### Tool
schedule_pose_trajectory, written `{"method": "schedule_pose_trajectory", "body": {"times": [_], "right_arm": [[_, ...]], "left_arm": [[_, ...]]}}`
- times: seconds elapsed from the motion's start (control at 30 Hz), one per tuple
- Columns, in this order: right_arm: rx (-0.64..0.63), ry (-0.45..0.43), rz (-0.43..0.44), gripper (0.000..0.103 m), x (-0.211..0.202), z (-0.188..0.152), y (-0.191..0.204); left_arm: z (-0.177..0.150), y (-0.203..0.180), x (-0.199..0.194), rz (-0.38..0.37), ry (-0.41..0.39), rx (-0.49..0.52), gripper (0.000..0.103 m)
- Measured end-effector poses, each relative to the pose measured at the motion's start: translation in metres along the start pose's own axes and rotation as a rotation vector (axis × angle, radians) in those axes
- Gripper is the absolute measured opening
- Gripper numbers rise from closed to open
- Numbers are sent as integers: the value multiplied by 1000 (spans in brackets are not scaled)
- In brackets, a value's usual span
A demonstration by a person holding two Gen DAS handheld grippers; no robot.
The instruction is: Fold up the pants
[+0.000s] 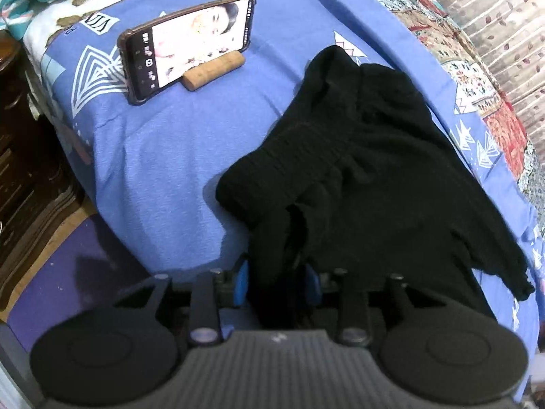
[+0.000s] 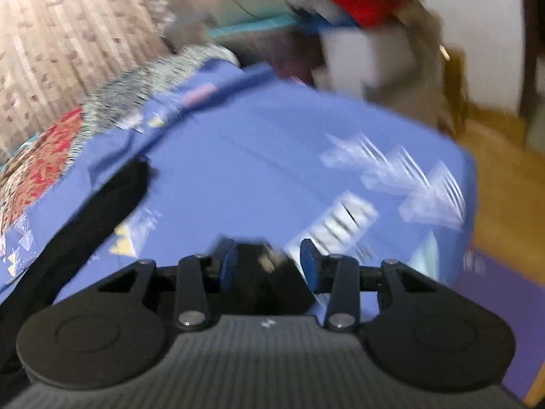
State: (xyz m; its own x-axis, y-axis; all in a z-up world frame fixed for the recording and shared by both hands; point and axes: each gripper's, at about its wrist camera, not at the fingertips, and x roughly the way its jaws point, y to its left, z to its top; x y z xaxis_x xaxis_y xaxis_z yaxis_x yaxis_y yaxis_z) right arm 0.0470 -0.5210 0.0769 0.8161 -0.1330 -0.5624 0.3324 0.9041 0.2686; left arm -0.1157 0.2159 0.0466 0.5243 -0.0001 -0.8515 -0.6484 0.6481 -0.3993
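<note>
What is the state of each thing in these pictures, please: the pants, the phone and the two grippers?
Pants: crumpled on the blue bedsheet, not folded yet.
Phone: screen lit, leaning on its long side against a cork stand.
Left gripper: jaws partly open, black cloth between the blue pads.
Right gripper: jaws partly open; the picture is blurred, a dark shape lies between the pads.

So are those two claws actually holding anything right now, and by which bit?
Black pants fabric lies between the left gripper pads, near the waistband end; a firm grip cannot be told. The right gripper looks open, too blurred to be sure.
</note>
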Motion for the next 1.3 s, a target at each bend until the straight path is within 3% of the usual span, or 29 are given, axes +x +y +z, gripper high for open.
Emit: {"method": "schedule_pose_trajectory", "body": {"times": [0.1,0.23,0.3,0.4,0.47,0.53,0.57,0.7,0.8,0.97,1.17,1.3], "right_arm": [[-108,-15,-2,50,24,7,19],[-165,189,61,51,83,3,31],[-201,259,23,38,104,-3,34],[-210,197,37,25,102,2,34],[-206,103,1,25,94,7,40],[-112,2,39,25,87,18,35],[-78,-9,43,26,89,19,36],[-179,149,-19,34,126,8,49],[-48,84,56,47,101,10,24],[187,25,135,47,52,1,-41],[378,124,220,49,25,-39,-84],[374,159,262,53,26,-54,-70]], "left_arm": [[-3,-2,6,2,9,-8,34],[-2,-4,8,9,7,-11,34],[-1,-5,8,6,2,-12,31],[-1,-7,5,-6,-23,-8,16],[0,-10,3,-11,-44,-5,15],[1,-13,5,-11,-48,-2,15],[1,-15,8,-4,-44,0,15],[0,-20,17,31,-29,20,18],[-3,-19,14,27,-35,25,27],[-4,-18,17,28,-24,28,33],[-10,-21,17,19,-23,38,42],[-9,-22,14,14,-21,40,40]]}}
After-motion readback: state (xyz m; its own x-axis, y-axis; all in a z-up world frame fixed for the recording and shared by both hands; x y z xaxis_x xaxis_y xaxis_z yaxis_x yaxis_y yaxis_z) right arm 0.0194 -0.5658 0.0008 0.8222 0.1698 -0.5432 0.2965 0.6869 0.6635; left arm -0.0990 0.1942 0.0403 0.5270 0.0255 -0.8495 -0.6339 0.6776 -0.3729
